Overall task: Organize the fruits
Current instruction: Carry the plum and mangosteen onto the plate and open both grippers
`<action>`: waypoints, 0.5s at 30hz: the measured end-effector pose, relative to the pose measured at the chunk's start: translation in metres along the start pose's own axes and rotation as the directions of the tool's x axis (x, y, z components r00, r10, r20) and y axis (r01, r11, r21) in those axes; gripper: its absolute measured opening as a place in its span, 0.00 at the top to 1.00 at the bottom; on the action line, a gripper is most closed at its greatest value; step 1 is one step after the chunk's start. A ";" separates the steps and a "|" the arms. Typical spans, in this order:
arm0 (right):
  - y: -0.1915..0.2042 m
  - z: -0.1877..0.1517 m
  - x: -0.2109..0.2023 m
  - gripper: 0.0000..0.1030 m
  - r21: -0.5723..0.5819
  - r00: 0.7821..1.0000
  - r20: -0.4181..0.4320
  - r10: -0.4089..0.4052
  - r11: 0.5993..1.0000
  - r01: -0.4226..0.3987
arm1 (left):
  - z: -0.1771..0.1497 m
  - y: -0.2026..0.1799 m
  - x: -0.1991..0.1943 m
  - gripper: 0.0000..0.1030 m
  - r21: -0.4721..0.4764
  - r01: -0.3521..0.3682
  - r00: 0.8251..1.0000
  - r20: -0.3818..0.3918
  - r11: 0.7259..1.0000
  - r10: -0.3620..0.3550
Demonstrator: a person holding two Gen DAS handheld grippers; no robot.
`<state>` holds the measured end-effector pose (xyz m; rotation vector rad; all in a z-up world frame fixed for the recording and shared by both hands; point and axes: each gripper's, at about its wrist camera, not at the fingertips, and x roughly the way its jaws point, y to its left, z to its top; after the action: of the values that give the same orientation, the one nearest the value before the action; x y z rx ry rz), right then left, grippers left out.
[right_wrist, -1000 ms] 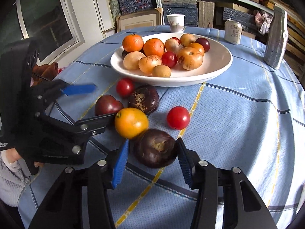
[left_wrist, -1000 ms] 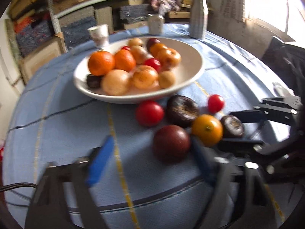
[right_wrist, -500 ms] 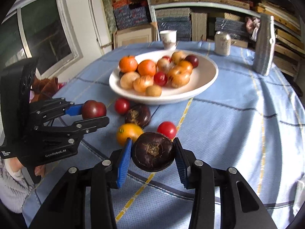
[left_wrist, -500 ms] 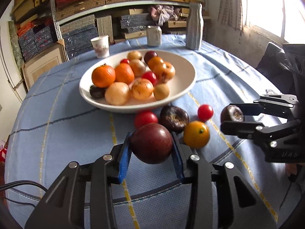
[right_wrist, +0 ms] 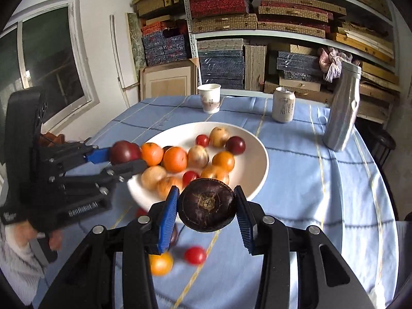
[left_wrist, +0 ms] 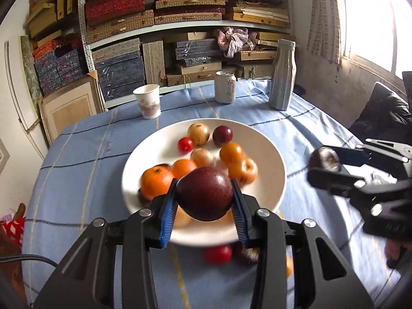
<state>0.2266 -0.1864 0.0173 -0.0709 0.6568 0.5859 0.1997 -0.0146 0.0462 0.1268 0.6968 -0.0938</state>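
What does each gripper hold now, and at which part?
Left gripper: dark red plum, pads on its two sides. Right gripper: dark purple fruit, also held by its sides.

Hidden, cropped and blurred areas

The dark red fruit (left_wrist: 204, 193) covers part of the bowl (left_wrist: 267, 154) and the fruit behind it. Loose fruit on the tablecloth (left_wrist: 77, 180) below the bowl is blurred and partly behind the left gripper (left_wrist: 204, 215) fingers; the kinds cannot be told. The cup (right_wrist: 210, 97) print is too small to read. Both views crop the gripper bodies at the lower edge.
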 end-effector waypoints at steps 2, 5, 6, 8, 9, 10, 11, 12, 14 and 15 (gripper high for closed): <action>-0.002 0.001 0.013 0.58 -0.001 1.000 -0.011 -0.010 1.000 0.010 | 0.003 -0.003 0.015 0.63 -0.007 0.013 1.000 -0.012 1.000 -0.013; -0.005 0.000 0.032 0.58 -0.006 0.999 -0.035 -0.027 1.000 0.026 | 0.001 -0.007 0.034 0.63 -0.007 0.025 0.999 -0.033 1.000 -0.025; -0.007 0.000 0.039 0.58 -0.002 0.999 -0.041 -0.025 1.000 0.025 | 0.000 -0.008 0.041 0.63 -0.007 0.025 0.999 -0.041 1.000 -0.026; -0.009 -0.001 0.047 0.58 0.005 0.999 -0.036 -0.017 1.000 0.018 | -0.003 -0.007 0.051 0.63 -0.016 0.027 0.998 -0.052 1.000 -0.027; -0.010 -0.002 0.053 0.57 0.009 0.999 -0.036 -0.012 1.000 0.013 | -0.003 -0.006 0.055 0.64 -0.018 0.027 0.998 -0.060 0.999 -0.028; -0.010 -0.003 0.059 0.57 0.007 0.999 -0.039 0.000 1.000 0.000 | -0.004 -0.004 0.058 0.63 -0.020 0.021 0.998 -0.066 1.000 -0.022; -0.009 -0.005 0.064 0.56 0.004 0.999 -0.046 0.009 1.000 -0.008 | -0.004 -0.002 0.061 0.62 -0.024 0.015 0.998 -0.068 1.000 -0.016; -0.010 -0.006 0.066 0.55 0.003 0.999 -0.045 0.014 1.000 -0.014 | -0.005 0.001 0.063 0.56 -0.030 0.009 0.998 -0.067 1.000 -0.011; -0.013 -0.008 0.067 0.47 0.015 0.999 -0.033 0.021 1.000 -0.020 | -0.007 0.007 0.063 0.42 -0.050 -0.001 0.998 -0.055 0.999 -0.001; -0.015 -0.008 0.065 0.45 0.023 0.999 -0.028 0.028 0.999 -0.028 | -0.007 0.010 0.062 0.37 -0.065 0.015 0.999 -0.045 0.998 -0.018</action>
<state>0.2716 -0.1691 -0.0298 -0.0494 0.6926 0.6054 0.2439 -0.0068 0.0023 0.0611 0.7455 -0.0841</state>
